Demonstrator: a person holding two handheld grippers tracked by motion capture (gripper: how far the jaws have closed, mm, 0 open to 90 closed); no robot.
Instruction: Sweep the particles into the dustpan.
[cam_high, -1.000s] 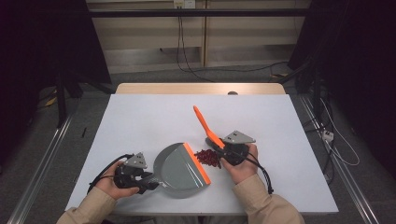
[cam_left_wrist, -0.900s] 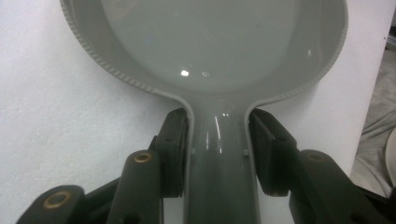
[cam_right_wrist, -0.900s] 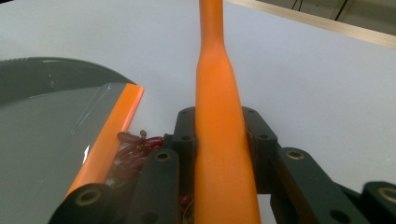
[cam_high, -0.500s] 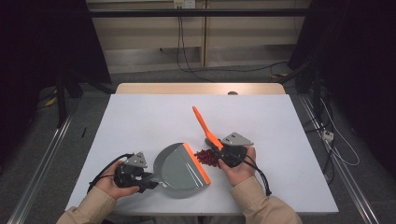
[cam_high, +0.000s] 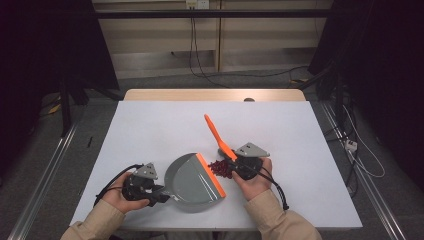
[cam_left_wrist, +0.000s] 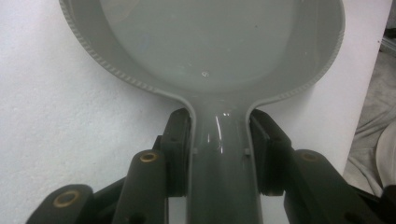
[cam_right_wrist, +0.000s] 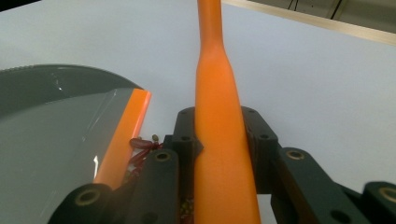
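**Dustpan and brush held at a small pile on the worktop**

Where the fingers (cam_left_wrist: 180, 154) of the left gripper (cam_high: 145, 186) meet, the grey handle of the dustpan (cam_high: 192, 181) is clamped between them from both sides, as seen in the left gripper view. Outward from that grip, the dustpan's long axis is laid across the white worktop (cam_high: 150, 130) towards the person's right, with its orange lip (cam_high: 210, 174) as the far edge. The fingers (cam_right_wrist: 184, 135) of the right gripper (cam_high: 245, 165) are closed on the orange brush handle (cam_high: 216, 136), which is tilted up and away towards the far side of the worktop. A small heap of dark red bits (cam_high: 220, 168) is seen just beside the orange lip, against the right gripper. The brush's head is hidden behind the gripper and the heap, so its bristles cannot be made out. In the left gripper view the pan's front edge is cut off at the top.
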